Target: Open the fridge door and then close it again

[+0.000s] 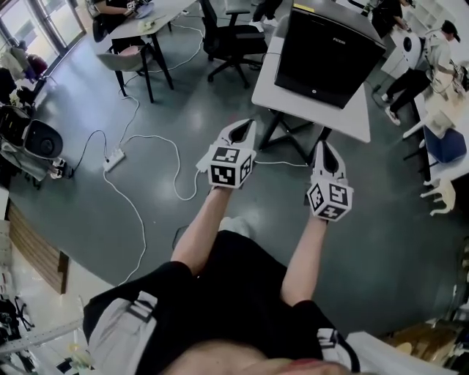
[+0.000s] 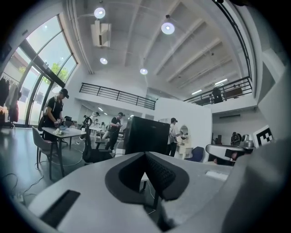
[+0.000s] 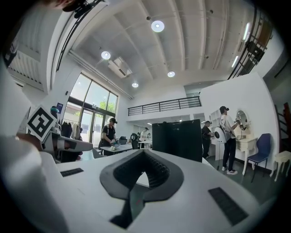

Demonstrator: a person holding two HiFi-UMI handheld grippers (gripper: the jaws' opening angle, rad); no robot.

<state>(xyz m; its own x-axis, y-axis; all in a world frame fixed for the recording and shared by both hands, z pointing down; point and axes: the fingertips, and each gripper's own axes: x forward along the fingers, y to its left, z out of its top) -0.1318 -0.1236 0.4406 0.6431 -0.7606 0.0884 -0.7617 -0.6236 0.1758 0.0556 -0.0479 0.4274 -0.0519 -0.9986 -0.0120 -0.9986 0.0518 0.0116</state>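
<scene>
The fridge (image 1: 326,51) is a small black box standing on a white table (image 1: 311,110), with its door closed. It also shows straight ahead as a dark block in the left gripper view (image 2: 145,135) and in the right gripper view (image 3: 177,139). My left gripper (image 1: 242,132) hovers over the floor in front of the table, short of the fridge. In its own view the left gripper (image 2: 145,154) has its jaws together and holds nothing. My right gripper (image 1: 325,149) hangs beside it near the table's front edge. The right gripper (image 3: 143,152) also looks shut and empty.
A black office chair (image 1: 231,40) stands left of the table. A white cable with a power strip (image 1: 113,157) runs across the grey floor at the left. Another table (image 1: 150,22) is at the back left. People (image 1: 425,62) work at the right.
</scene>
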